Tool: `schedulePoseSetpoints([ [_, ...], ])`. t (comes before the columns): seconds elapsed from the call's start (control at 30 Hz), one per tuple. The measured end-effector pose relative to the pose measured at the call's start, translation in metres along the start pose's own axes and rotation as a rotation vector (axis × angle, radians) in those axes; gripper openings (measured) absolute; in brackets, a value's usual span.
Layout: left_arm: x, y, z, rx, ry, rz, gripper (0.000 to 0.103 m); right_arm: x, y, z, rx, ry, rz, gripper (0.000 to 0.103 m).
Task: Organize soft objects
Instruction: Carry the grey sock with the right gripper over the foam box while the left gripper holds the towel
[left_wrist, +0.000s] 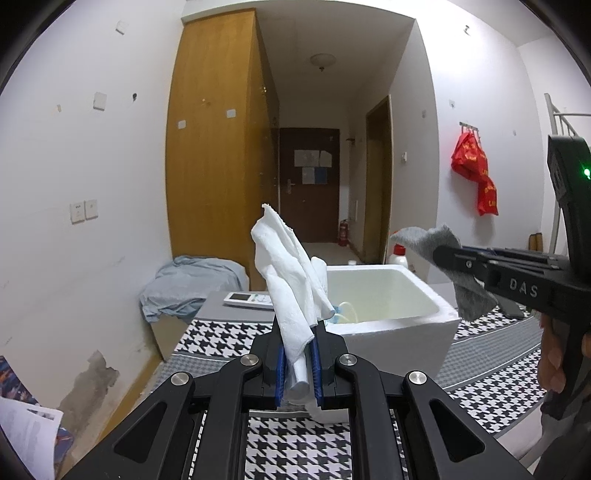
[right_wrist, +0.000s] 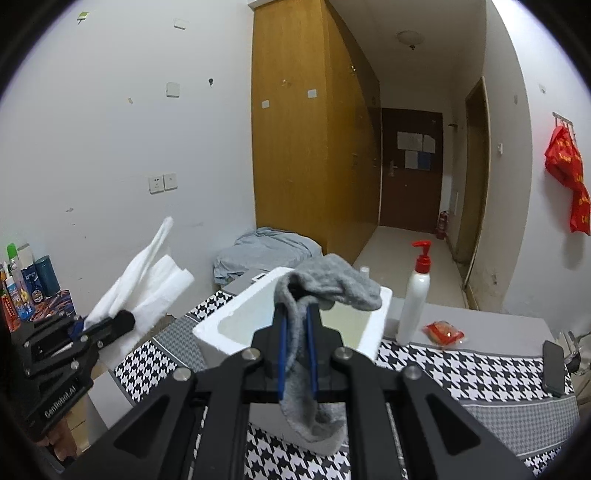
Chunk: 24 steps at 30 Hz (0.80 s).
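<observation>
My left gripper (left_wrist: 298, 332) is shut on a white cloth (left_wrist: 288, 273) that stands up between its blue pads; the same white cloth (right_wrist: 144, 284) and left gripper (right_wrist: 123, 319) show at the left of the right wrist view. My right gripper (right_wrist: 295, 306) is shut on a grey sock (right_wrist: 332, 282) that drapes over its tips and hangs below. From the left wrist view the right gripper (left_wrist: 443, 254) holds the grey sock (left_wrist: 469, 295) above the right rim of a white foam box (left_wrist: 402, 321). The foam box (right_wrist: 218, 328) sits on a houndstooth-covered table (right_wrist: 443, 369) just beyond both grippers.
A white pump bottle (right_wrist: 415, 295) with a red top, a red packet (right_wrist: 443, 333) and a dark phone (right_wrist: 553, 365) lie right of the box. A remote control (left_wrist: 247, 300) lies behind it. Bottles (right_wrist: 18, 284) crowd the far left. Blue fabric (left_wrist: 188, 284) covers a low unit.
</observation>
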<state>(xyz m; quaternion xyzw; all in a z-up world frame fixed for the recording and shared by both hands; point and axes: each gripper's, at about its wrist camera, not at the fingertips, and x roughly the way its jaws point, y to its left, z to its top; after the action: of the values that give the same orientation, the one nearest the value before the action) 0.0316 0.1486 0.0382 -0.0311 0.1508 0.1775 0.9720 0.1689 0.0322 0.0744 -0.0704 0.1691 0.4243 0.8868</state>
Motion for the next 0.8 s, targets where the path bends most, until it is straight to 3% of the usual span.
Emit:
schedulePoseSetpoints([
  [0.8, 0.016, 0.030, -0.008, -0.023, 0.036, 0.039, 0.013, 0.077, 0.006, 0.012, 0.010, 0.102, -0.017, 0.013],
])
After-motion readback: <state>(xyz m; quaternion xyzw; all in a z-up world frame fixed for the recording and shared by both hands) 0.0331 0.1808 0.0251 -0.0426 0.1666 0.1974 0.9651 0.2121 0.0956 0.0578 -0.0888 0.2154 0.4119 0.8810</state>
